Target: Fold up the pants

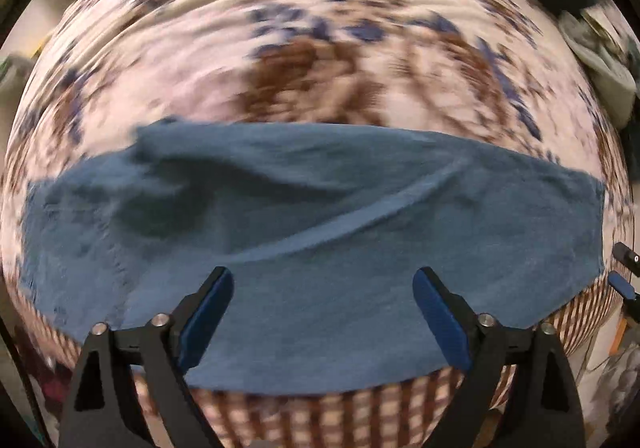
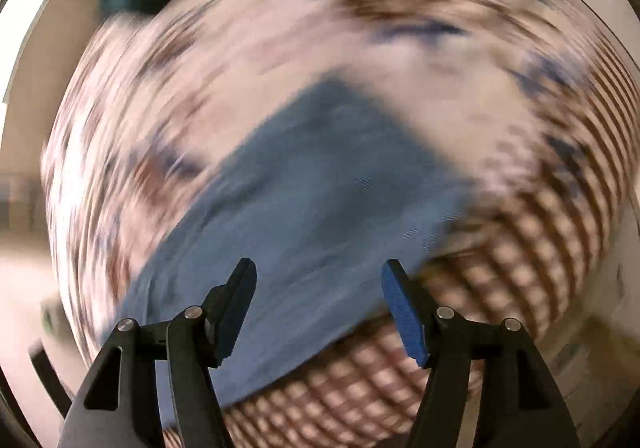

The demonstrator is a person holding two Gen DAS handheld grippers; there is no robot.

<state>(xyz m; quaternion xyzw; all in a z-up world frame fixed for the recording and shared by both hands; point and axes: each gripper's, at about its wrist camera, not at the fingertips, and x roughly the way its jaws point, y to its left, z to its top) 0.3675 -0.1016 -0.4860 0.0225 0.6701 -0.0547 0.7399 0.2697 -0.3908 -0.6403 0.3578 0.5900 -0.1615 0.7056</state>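
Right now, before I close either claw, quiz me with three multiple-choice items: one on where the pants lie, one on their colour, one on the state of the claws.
1. Where do the pants lie?
A. spread on the floral bedspread
B. hanging from a hook
C. inside a drawer

2. What colour are the pants?
A. red
B. blue
C. white

3. How do the left claw and right claw stand?
A. both shut on cloth
B. one shut, one open
C. both open, holding nothing

Key: 1 A, the cloth lies flat across the patterned cover; 2 B, blue in both views; 3 C, a wide gap shows between each pair of fingers.
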